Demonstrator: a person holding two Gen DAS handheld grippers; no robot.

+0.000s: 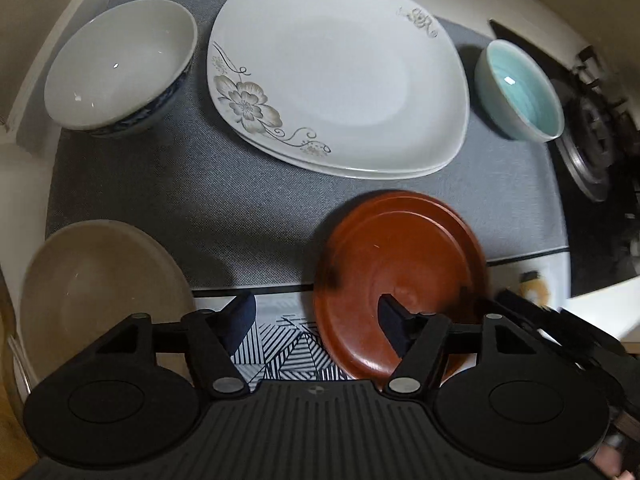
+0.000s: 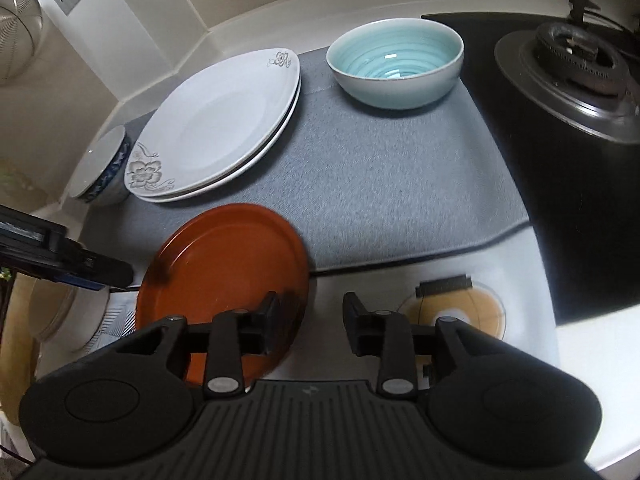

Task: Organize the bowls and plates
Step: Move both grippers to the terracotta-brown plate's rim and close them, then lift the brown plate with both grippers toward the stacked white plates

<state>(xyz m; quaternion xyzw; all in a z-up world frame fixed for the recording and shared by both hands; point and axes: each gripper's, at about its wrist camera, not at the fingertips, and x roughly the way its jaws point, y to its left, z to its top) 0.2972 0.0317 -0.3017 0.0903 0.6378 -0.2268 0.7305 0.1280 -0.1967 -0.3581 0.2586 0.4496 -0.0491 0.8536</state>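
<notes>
Above the red plate point(image 1: 396, 276) — left claw point(image 1: 316, 320) agape, right claw point(image 2: 310, 320) partly parted, both empty-handed.

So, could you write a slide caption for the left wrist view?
Open left gripper above red plates, near stacked floral plates.

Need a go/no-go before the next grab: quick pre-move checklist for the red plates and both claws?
1. Left claw open: ok.
2. Right claw open, nothing between pads: ok.
3. Red plates stacked squarely: not ok, top one offset.
4. Red plates free of both claws: cannot tell, fingers overlap the rim.
5. Floral plates nested on grey mat: ok.
6. Teal bowl and blue-patterned bowl upright, apart from plates: ok.
</notes>
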